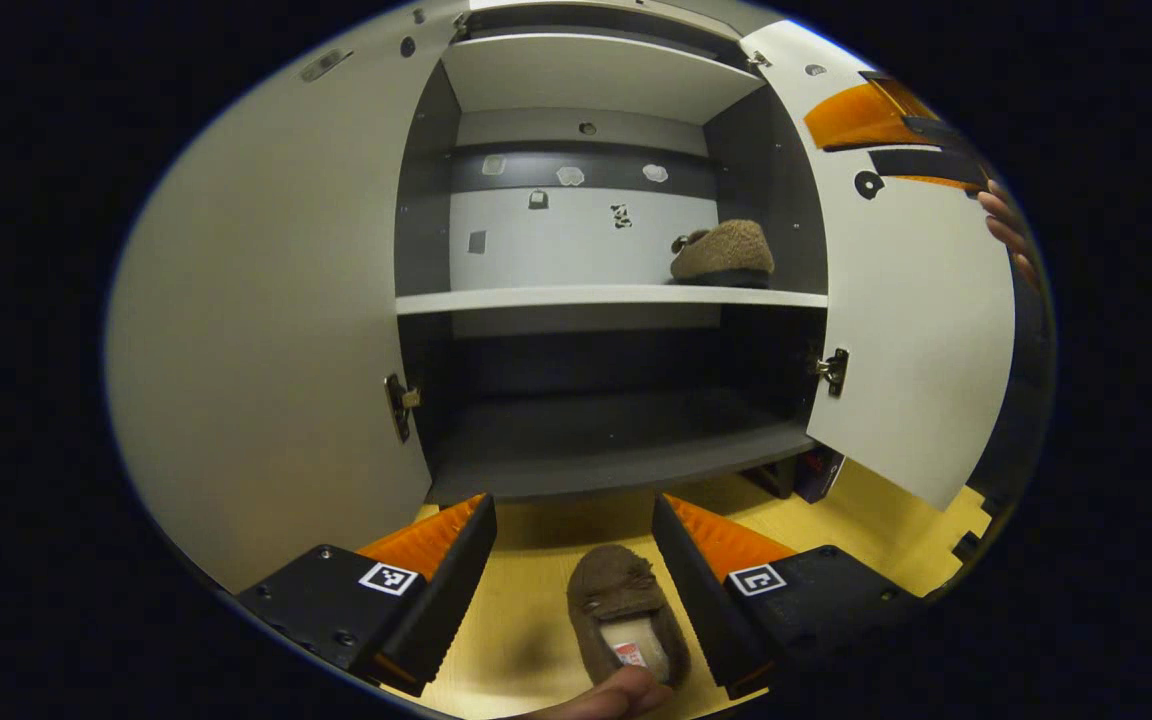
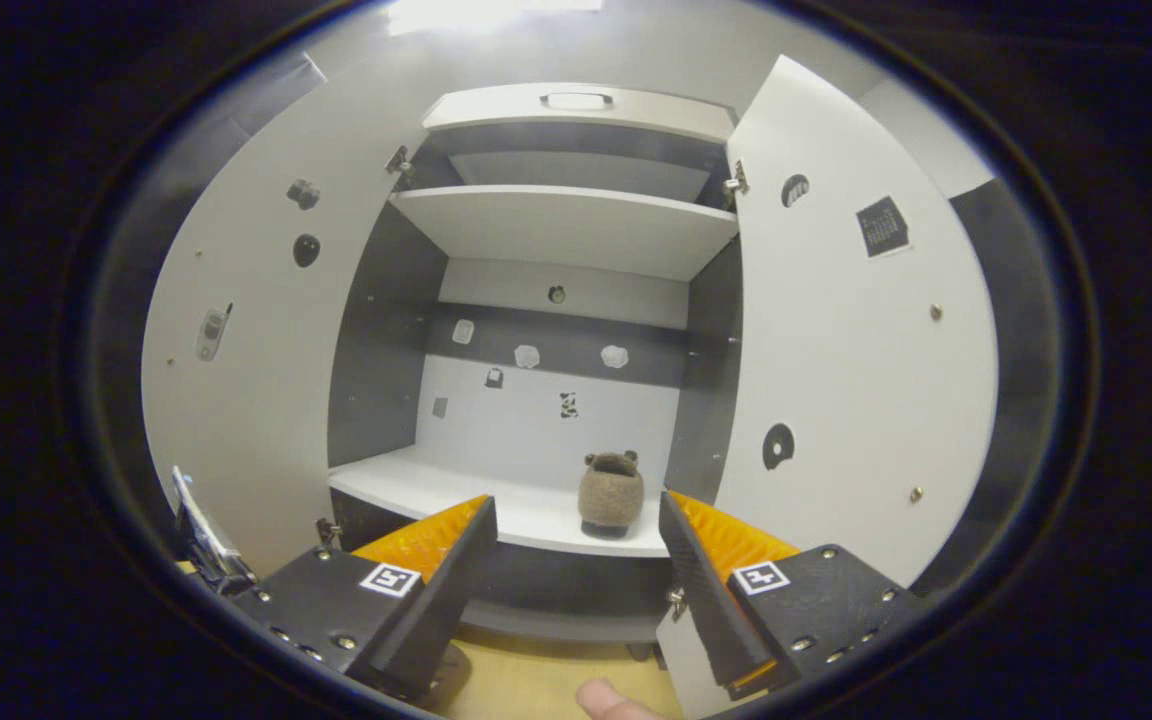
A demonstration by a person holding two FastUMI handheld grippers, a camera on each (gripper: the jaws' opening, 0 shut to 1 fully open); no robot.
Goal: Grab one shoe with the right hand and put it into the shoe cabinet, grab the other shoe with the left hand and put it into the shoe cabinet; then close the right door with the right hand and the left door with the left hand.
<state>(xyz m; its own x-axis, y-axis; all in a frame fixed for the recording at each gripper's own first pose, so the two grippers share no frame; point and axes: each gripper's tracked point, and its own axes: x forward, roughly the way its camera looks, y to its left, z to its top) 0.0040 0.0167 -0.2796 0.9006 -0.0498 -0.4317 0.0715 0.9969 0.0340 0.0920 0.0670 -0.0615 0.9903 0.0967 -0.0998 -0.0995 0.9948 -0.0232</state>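
The shoe cabinet stands with both doors swung wide. One brown fuzzy slipper rests on the right end of the middle shelf; the right gripper view has the same slipper on that shelf. A second brown slipper lies on the yellow floor, toe toward the cabinet. My left gripper is open, low over this slipper, a finger on either side without touching it. My right gripper is open and holds nothing, facing the shelf. The other gripper, held by a hand, shows beyond the right door.
The left door and right door flank the opening. Above and below the middle shelf are an upper shelf and a dark bottom shelf. Stickers dot the back wall. A fingertip shows at the lower edge.
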